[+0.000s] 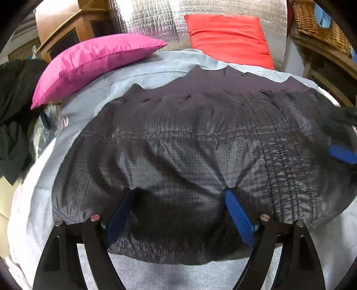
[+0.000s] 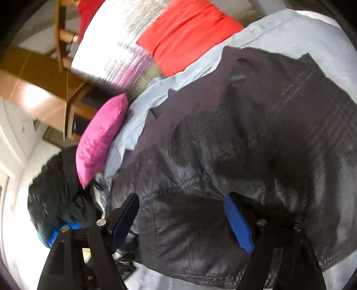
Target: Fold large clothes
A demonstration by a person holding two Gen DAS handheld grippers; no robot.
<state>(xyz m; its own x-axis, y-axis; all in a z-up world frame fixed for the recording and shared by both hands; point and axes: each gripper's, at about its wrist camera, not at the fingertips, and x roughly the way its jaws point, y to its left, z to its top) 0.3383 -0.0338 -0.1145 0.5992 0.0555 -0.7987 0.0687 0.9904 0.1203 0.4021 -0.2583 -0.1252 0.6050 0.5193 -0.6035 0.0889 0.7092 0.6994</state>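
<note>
A large dark grey quilted garment (image 1: pixel 189 133) lies spread flat on a pale blue sheet (image 1: pixel 89 104). My left gripper (image 1: pixel 177 194) is open wide at its near edge, and both fingertips dent the fabric, which puckers around them. At the right edge of the left wrist view a blue pad (image 1: pixel 342 154) of my right gripper rests on the garment's right side. In the right wrist view the right gripper (image 2: pixel 180 199) is open over the garment (image 2: pixel 245 145) near its edge, with cloth lying between the fingers.
A pink pillow (image 1: pixel 93 60) and a red cushion (image 1: pixel 229 38) lie at the far side, against a silver foil panel (image 1: pixel 151 20). A heap of dark clothes (image 1: pixel 13 111) sits off the left edge. A wooden cabinet (image 1: pixel 67 38) and a wicker basket (image 1: pixel 319 22) stand behind.
</note>
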